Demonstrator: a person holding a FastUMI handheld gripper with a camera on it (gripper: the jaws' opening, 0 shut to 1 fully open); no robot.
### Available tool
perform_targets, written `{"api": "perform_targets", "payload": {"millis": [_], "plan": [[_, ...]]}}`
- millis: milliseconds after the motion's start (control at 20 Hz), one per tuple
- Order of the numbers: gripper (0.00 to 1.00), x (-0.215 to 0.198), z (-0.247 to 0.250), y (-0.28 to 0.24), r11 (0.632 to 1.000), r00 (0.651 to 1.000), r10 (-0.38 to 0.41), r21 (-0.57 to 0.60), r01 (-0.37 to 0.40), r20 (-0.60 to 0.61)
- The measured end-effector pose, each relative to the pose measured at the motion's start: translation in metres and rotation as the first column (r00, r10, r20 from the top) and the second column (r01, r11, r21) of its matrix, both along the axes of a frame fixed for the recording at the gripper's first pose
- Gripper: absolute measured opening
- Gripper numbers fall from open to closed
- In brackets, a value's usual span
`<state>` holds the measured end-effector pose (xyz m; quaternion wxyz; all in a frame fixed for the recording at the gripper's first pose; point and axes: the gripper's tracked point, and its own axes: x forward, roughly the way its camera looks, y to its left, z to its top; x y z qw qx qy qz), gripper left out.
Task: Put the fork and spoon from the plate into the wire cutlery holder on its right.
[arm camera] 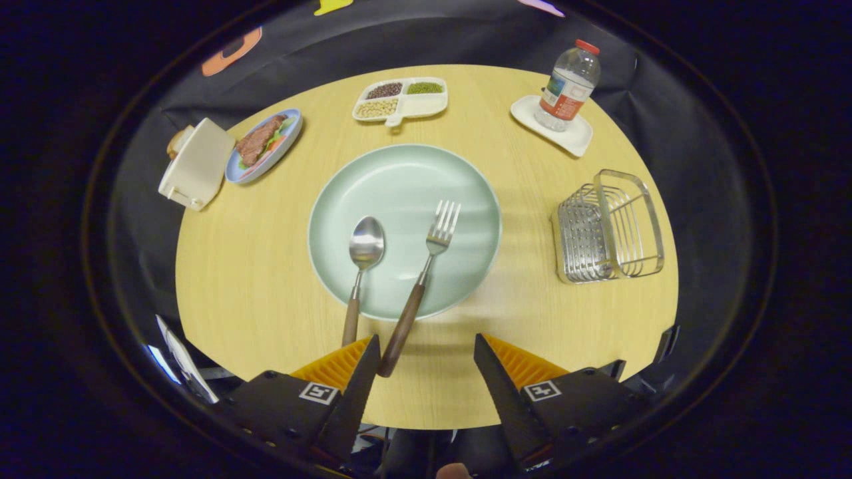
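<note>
A pale green plate (399,179) lies in the middle of the round wooden table (266,266). A spoon (365,246) and a fork (436,236) rest on it side by side, bowl and tines pointing away, their brown wooden handles hanging over the near rim toward me. The fork's handle end (393,352) lies just beside the tip of my left finger. My gripper (426,349) hovers open above the table's near edge, nothing between its fingers. The wire cutlery holder (609,229) stands to the right of the plate, with nothing seen inside.
Beyond the plate sits a divided tray of beans and grains (401,100). A water bottle (569,86) stands on a white coaster (576,136) at the far right. At the far left are a blue plate of food (263,143) and a cream box (196,163).
</note>
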<state>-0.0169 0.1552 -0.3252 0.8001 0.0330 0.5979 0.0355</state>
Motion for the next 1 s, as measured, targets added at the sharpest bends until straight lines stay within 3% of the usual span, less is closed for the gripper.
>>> {"api": "perform_targets", "payload": {"millis": [250,350,450,600,650,700,900,1000], "plan": [[0.77,-0.002,-0.024,0.012,1.0,0.997,-0.024,0.006,0.024,-0.069],[0.62,-0.005,-0.031,0.015,1.0,0.995,-0.024,0.005,0.025,-0.096],[0.61,-0.006,-0.042,0.018,1.0,0.993,-0.024,0.0,0.025,-0.114],[0.24,-0.004,-0.039,0.017,1.0,0.991,-0.03,-0.006,0.03,-0.132],[0.24,-0.006,-0.038,0.011,0.999,0.991,-0.029,-0.028,0.025,-0.134],[0.13,-0.002,-0.038,0.013,0.999,0.991,-0.028,-0.018,0.026,-0.128],[0.0,-0.001,-0.028,0.006,1.0,0.994,-0.007,-0.018,0.005,-0.11],[0.0,-0.002,-0.019,0.004,1.0,0.995,0.011,-0.013,-0.013,-0.102]]}}
